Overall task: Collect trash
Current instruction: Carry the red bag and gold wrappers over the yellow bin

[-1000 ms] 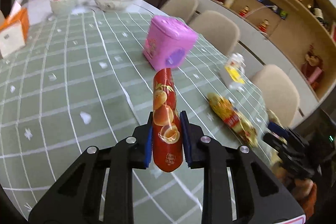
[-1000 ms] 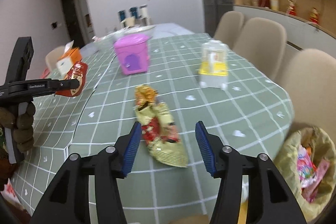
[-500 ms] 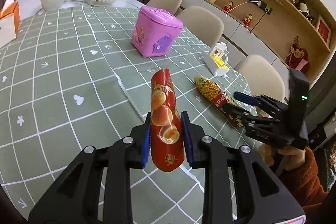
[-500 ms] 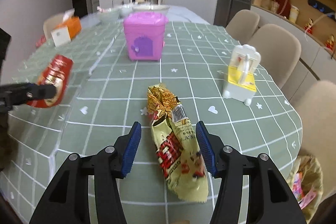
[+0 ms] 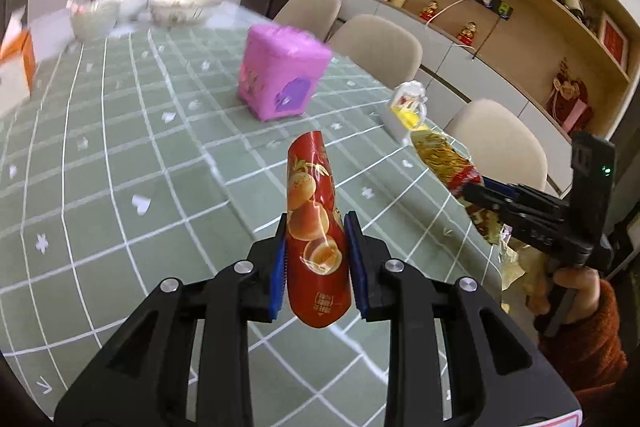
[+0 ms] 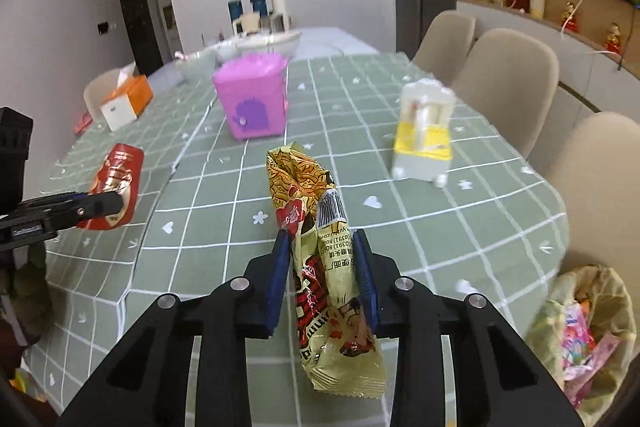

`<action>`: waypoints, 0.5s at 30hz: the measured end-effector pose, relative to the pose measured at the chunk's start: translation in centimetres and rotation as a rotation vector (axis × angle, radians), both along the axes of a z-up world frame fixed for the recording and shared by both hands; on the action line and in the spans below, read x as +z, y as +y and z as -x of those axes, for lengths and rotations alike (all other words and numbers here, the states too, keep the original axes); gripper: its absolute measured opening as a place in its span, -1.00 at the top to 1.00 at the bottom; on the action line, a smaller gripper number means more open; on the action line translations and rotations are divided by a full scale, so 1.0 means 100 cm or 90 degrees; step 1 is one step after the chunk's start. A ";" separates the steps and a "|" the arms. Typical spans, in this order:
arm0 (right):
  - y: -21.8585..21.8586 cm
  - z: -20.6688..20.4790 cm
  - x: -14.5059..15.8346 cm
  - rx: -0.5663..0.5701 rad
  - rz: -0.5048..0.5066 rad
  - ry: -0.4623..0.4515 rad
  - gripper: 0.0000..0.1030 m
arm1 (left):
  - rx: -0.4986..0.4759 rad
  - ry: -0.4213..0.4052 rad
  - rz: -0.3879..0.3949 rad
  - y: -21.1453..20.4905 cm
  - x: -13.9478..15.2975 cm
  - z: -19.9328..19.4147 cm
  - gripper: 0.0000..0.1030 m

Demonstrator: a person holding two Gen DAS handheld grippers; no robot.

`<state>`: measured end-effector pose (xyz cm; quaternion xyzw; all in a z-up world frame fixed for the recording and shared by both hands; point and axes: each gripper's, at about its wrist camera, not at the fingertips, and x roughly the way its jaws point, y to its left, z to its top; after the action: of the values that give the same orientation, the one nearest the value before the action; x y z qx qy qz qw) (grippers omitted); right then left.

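Note:
My left gripper [image 5: 316, 227] is shut on a red snack wrapper [image 5: 308, 179] printed with fruit, held upright above the green checked tablecloth [image 5: 120, 155]. In the right wrist view that wrapper [image 6: 118, 167] and the left gripper [image 6: 100, 207] hang at the far left. My right gripper [image 6: 322, 247] has its jaws closing on a yellow and red snack wrapper [image 6: 300, 179]; both blue pads press its sides and its lower end hangs below them. From the left wrist view the right gripper [image 5: 476, 191] holds the yellow wrapper [image 5: 440, 155] off the table's right edge.
A bin lined with a yellowish bag [image 6: 592, 275], holding colourful wrappers, stands on the floor at the lower right. On the table are a pink box [image 6: 252, 103], a white and yellow toy [image 6: 424, 139], an orange tissue box [image 6: 124, 103] and bowls [image 6: 276, 41]. Beige chairs [image 6: 508, 67] line the right side.
The right gripper's jaws have come in onto the yellow wrapper, which lay flat on the cloth and now stands lifted between them. The left gripper keeps its hold on the red wrapper.

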<state>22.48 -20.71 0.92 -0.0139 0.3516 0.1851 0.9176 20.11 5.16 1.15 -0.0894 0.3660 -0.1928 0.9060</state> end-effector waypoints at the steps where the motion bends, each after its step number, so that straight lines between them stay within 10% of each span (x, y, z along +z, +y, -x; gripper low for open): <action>1: -0.006 0.006 0.004 -0.004 0.003 -0.009 0.40 | -0.002 -0.013 -0.010 -0.007 0.006 0.004 0.53; 15: -0.118 0.080 0.013 -0.109 -0.006 -0.075 0.40 | -0.138 -0.083 -0.055 -0.158 0.049 0.028 0.53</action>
<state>14.45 -32.52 2.20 0.0097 0.2958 0.1067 0.9492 17.29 -10.60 6.08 0.0028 0.3217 -0.2792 0.9048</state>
